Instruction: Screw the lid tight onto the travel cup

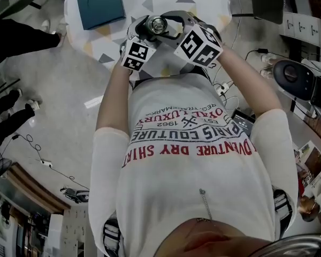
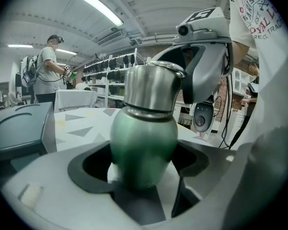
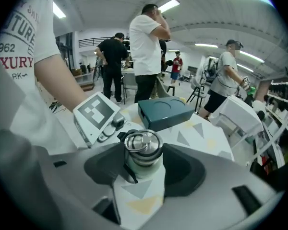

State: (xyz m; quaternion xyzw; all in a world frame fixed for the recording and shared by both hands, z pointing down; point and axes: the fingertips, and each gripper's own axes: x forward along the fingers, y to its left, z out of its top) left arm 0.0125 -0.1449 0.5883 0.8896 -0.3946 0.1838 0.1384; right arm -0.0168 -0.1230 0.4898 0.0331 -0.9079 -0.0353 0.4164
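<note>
While I hold the cup [image 2: 143, 138] upright in the left hand-held gripper [image 2: 142, 169], which is closed on its green belly at the centre of the left gripper view, the lid [image 3: 143, 145] sits on top. The axis I must turn about therefore runs straight up that frame. The right hand-held gripper [image 3: 144, 171] reaches in from the upper right there, its wide jaws on either side of the steel lid. I judge the pads to be gripping it, though the dark hollows beside it in the right gripper view leave some doubt. This gripper is the one placed to twist.

The thread is hidden under the lid's skirt and only a thin dark seam shows, so I cannot tell how far it is seated. The cup's base is cut off behind the left jaws. In the head view the grippers cover all but the lid's top.
</note>
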